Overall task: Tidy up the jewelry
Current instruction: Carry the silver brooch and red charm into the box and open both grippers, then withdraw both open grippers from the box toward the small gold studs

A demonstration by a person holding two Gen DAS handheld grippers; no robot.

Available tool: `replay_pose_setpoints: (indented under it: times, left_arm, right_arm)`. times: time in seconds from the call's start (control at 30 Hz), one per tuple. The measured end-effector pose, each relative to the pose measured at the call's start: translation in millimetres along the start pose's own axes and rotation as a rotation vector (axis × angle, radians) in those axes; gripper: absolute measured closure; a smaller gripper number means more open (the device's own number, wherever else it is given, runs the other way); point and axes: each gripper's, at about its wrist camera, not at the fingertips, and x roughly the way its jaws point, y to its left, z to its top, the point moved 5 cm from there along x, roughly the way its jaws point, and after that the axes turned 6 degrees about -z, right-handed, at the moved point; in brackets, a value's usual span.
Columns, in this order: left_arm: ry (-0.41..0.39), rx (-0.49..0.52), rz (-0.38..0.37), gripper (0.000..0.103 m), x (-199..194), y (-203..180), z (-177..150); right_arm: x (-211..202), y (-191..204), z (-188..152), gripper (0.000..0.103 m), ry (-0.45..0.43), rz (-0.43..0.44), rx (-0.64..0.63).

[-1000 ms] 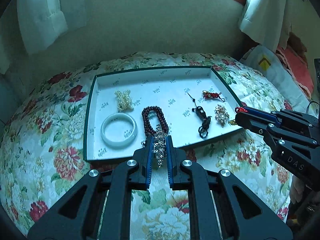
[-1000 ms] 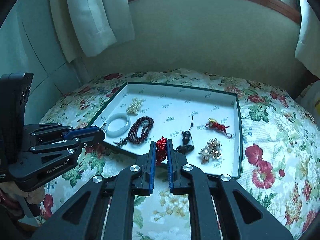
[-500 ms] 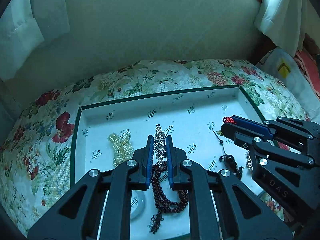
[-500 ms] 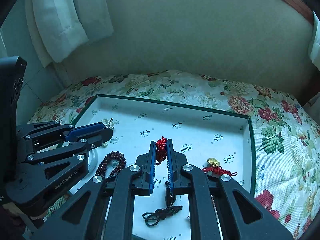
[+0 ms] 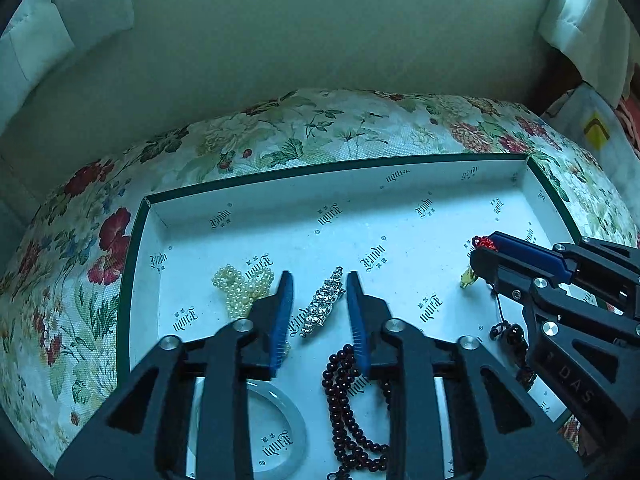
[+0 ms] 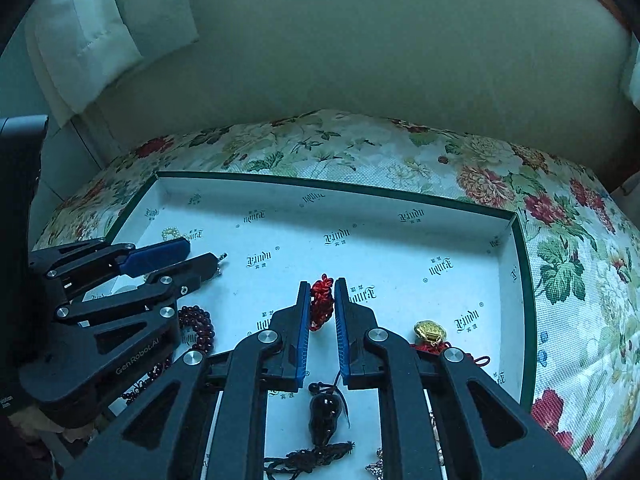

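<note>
A white tray with a green rim [image 5: 344, 168] [image 6: 336, 186] lies on a floral cloth. My left gripper [image 5: 320, 286] is open, its jaws either side of a silver rhinestone piece [image 5: 322, 307] lying on the tray floor. My right gripper [image 6: 322, 294] has narrow jaws around a red knotted cord [image 6: 321, 300], which still sits between the pads; it also shows in the left wrist view [image 5: 486, 243]. Whether the pads still press it I cannot tell.
On the tray lie a pearl cluster [image 5: 240, 290], a white bangle [image 5: 276, 432], dark red beads [image 5: 352, 408] [image 6: 198, 326], a black gourd pendant with tassel [image 6: 324, 412] and a gold charm on red cord [image 6: 430, 330]. A wall and curtains stand behind.
Both grippers moved forward and lower over the tray. My left gripper opened and let go of the rhinestone piece, which now lies on the tray. The right jaws have widened slightly.
</note>
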Motion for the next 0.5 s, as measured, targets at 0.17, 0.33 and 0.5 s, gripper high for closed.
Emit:
replay_pose_setpoints:
  times: [0.17, 0.33, 0.5]
  left_arm:
    - [-0.006, -0.010, 0.003, 0.053, -2.9, 1.6, 1.2]
    - [-0.010, -0.028, 0.008, 0.047, -7.1, 5.9, 0.8]
    - [-0.009, -0.023, 0.013, 0.045, -8.8, 5.2, 0.2]
  right_arm:
    - [-1.4, 2.9, 0.3, 0.090, -0.002, -0.007, -0.008]
    - [-9.2, -0.7, 4.2, 0.053, -0.029, -0.018, 0.009]
    - [-12.8, -1.5, 7.6, 0.053, -0.034, -0.025, 0.005]
